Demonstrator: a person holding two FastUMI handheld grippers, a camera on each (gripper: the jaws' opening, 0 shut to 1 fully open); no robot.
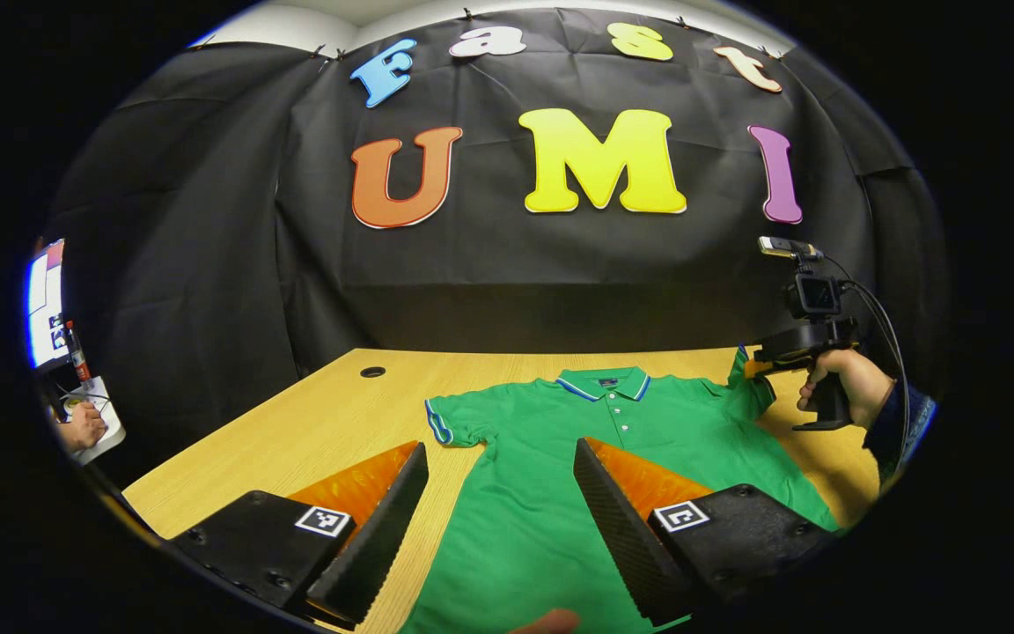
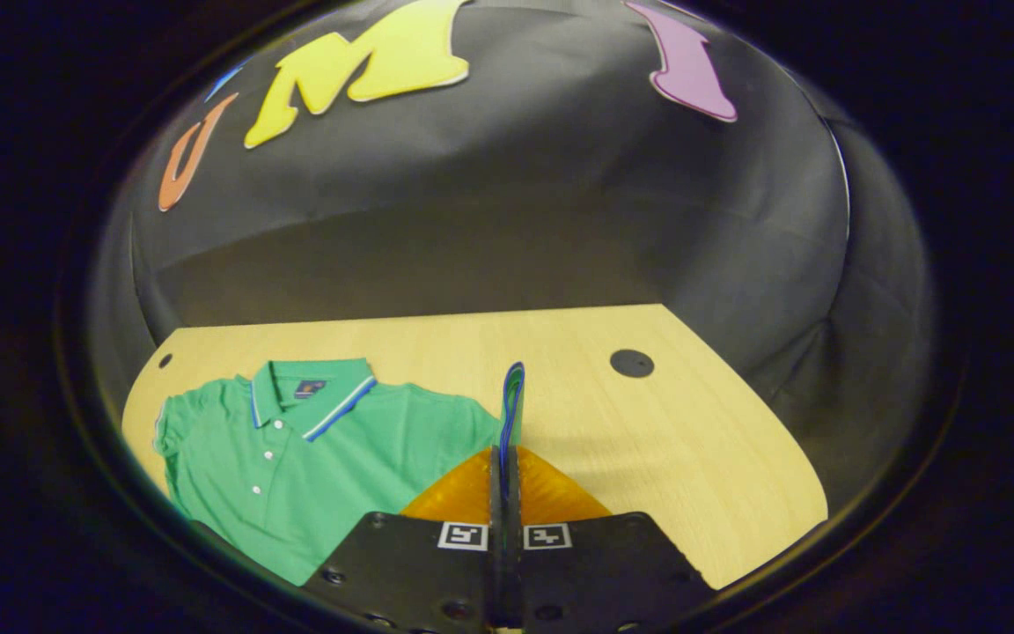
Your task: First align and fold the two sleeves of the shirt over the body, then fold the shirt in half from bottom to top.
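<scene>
Green polo shirt [image 1: 551,458] of soft matt knit cloth with small glossy buttons; pale wooden table [image 1: 331,414] with fine grain and smooth, faintly shiny finish; black backdrop cloth [image 1: 208,220] matt, creased

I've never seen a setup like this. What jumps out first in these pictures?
A bright green polo shirt lies face up on the pale wooden table, collar toward the far wall. The right gripper has its fingers shut on the shirt's sleeve, holding the cuff upright above the table. The left gripper hangs open over the shirt's lower part.
</scene>
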